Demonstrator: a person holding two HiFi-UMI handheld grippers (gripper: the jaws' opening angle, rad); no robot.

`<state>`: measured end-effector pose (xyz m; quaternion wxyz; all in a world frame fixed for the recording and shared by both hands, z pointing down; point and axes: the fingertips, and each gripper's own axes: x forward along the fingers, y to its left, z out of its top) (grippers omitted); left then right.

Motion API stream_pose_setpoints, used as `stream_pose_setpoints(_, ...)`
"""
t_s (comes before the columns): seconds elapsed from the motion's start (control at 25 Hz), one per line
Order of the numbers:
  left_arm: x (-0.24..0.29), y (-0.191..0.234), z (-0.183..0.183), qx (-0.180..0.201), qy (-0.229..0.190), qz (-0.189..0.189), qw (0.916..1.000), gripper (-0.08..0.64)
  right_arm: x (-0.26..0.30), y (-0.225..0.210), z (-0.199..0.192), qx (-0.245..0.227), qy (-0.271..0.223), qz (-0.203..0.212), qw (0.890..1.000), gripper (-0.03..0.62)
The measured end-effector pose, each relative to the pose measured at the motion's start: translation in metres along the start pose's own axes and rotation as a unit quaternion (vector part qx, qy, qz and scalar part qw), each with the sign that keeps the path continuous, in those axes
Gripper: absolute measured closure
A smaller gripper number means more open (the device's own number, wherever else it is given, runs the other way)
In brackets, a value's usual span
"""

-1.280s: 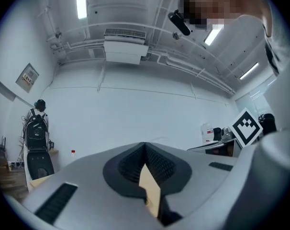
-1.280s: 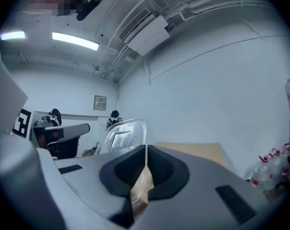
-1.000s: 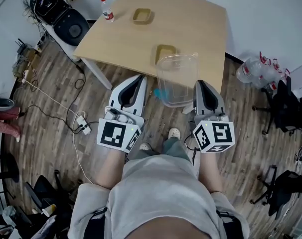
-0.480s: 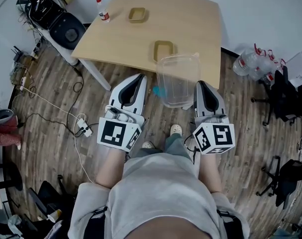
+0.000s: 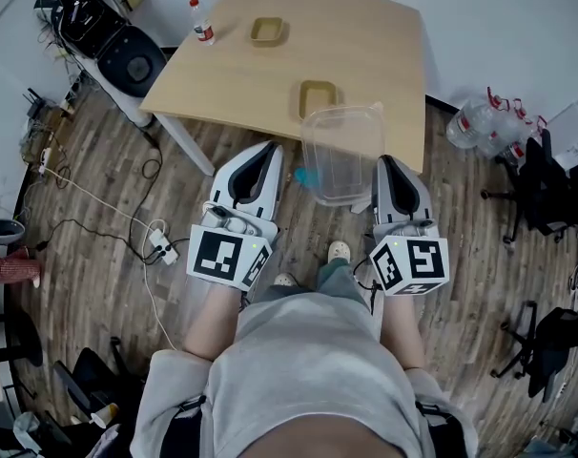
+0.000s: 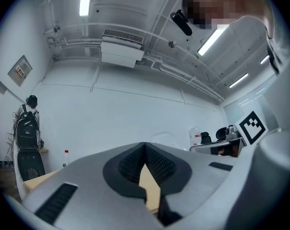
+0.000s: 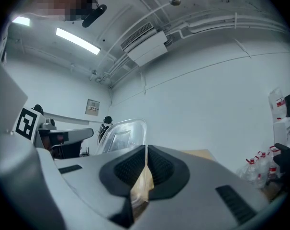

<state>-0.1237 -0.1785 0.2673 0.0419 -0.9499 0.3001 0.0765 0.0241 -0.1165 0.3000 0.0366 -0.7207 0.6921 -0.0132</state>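
Clear plastic container (image 5: 339, 151) hangs in the air between the two grippers, its far end over the near edge of the counter (image 5: 365, 46) and its near end over the wooden floor (image 5: 175, 179). It looks empty and lidless. The right gripper (image 5: 382, 168) has its fingers clamped on the container's right rim; in the right gripper view the thin clear wall rises straight up out of the closed pads (image 7: 135, 169). The left gripper (image 5: 267, 151) is level with it, just beside the container's left side but apart from it, fingers together with nothing seen between them. A small blue thing (image 5: 303, 176) shows by the container's left corner; whether it is part of the container or lies below it, I cannot tell.

Held by one thin rim only, the container would likely twist or sag, so a firm, steady pinch and a level right gripper seem the way to carry it well.

On the counter lie two shallow tan trays (image 5: 317, 98) (image 5: 268, 31), one close to the container, and a small bottle (image 5: 202, 21) at the far left edge. Large water bottles (image 5: 480, 122) stand on the floor to the right.
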Motion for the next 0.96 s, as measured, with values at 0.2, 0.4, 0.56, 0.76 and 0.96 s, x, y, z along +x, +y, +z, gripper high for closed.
stream_pose_setpoints(0.2, 0.000, 0.007, -0.001, -0.002, -0.001, 0.001, 1.0000, 0.546, 0.006, 0.003, 0.000, -0.001, -0.001, -0.002, 1.000, 0.571)
stream_pose_setpoints(0.4, 0.002, 0.014, -0.005, -0.008, 0.001, 0.000, 1.0000, 0.546, 0.012, 0.006, -0.001, -0.002, 0.001, -0.004, 1.000, 0.570)
stream_pose_setpoints(0.56, 0.005, 0.019, -0.009, -0.010, 0.003, -0.002, 0.9999, 0.546, 0.017, 0.007, -0.004, -0.004, 0.004, -0.006, 1.000, 0.571)
stream_pose_setpoints(0.76, 0.008, 0.024, -0.011, -0.013, 0.004, -0.002, 0.9999, 0.546, 0.024, 0.007, -0.006, -0.005, 0.008, -0.008, 1.000, 0.571)
stream_pose_setpoints(0.96, 0.008, 0.031, -0.013, -0.016, 0.005, 0.000, 0.9999, 0.546, 0.029, 0.011, -0.008, -0.005, 0.010, -0.008, 1.000, 0.571)
